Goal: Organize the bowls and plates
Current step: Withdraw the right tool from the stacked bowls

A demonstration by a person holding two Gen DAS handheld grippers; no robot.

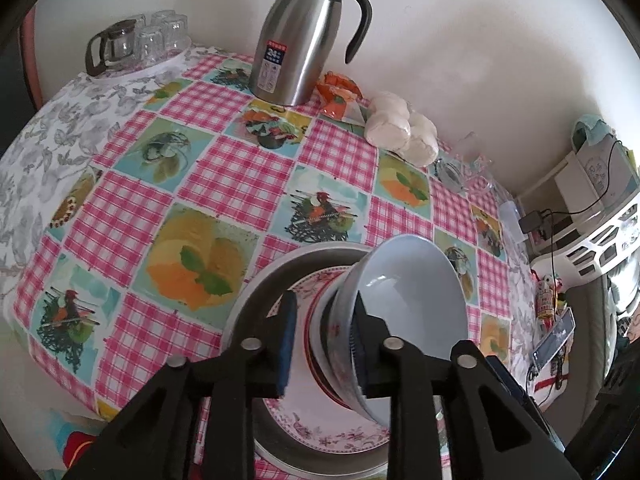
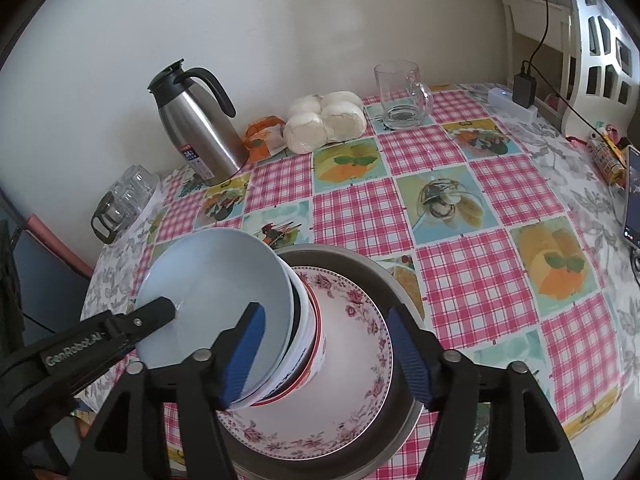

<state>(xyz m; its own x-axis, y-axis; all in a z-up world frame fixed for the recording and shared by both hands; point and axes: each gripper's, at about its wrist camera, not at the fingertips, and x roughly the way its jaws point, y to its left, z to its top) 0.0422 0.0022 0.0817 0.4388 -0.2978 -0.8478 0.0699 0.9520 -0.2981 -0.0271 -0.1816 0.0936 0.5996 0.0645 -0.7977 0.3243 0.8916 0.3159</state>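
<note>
My left gripper (image 1: 324, 340) is partly open, its two pads astride the near rim of the pale blue bowl (image 1: 412, 300); one pad sits inside the bowl, the other outside, and I see a gap on the outer side, so nothing is clamped. My right gripper (image 2: 328, 352) stands much wider, and its pads do not press on anything: the left pad hangs over the blue bowl's inside (image 2: 216, 288), the right pad over the far edge of the floral plate (image 2: 356, 360).

The blue bowl is tilted, the top one of a small stack of nested bowls (image 2: 308, 344) with red and dark bands. That stack rests on the floral plate, and the plate lies inside a grey metal basin (image 2: 400, 300) on the counter (image 2: 480, 264), directly under both grippers.

Beyond my grippers, by the wall, stand a steel thermos jug (image 1: 296, 40), an orange packet (image 1: 340, 92) and a bag of white buns (image 1: 400, 128) just beside it. A glass mug (image 2: 402, 96) is farther to the right, ahead of my right gripper. Far left of my left gripper is a cluster of upturned glasses (image 1: 160, 36) with a small glass pot (image 1: 112, 46).
</note>
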